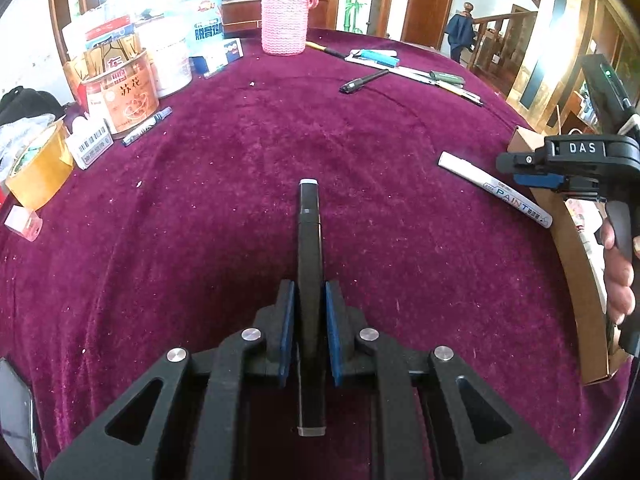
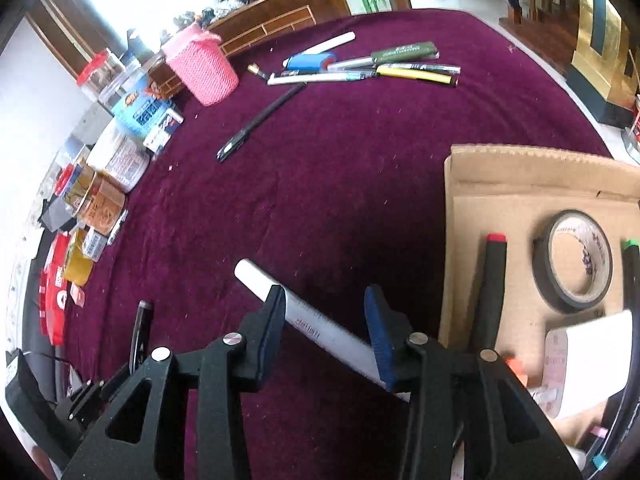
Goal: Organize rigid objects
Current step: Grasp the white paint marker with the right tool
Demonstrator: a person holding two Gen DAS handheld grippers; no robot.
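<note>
1. The left gripper (image 1: 310, 332) angles steeply down toward the round surface covered in dark red velvet cloth (image 1: 240, 200). Its blue-padded fingers (image 1: 287, 330) are drawn in tight on a slim black marker with a pale end cap (image 1: 309, 248), pressing on both of its sides.

2. That black marker's long axis runs in line with the fingers: its capped end points forward, away from the camera, over the middle of the cloth, and its other end reaches back between the gripper's arms.

3. The right gripper (image 2: 326, 324) also tilts steeply downward, low over the cloth. In the left wrist view a hand (image 1: 618, 276) grips its black handle at the right edge of the picture.

4. Its fingers (image 2: 380, 336) stand partly apart, and neither pad visibly presses on anything.

5. A white paint marker with printed lettering (image 2: 320, 328) lies on the cloth and passes between those fingers. Its long axis runs diagonally, the plain white end toward the upper left and the other end toward the lower right.

6. Just right of the white marker sits a shallow brown cardboard box (image 2: 520, 184), holding a roll of dark tape (image 2: 576, 260) and a black marker with a red cap (image 2: 494, 280).
</note>
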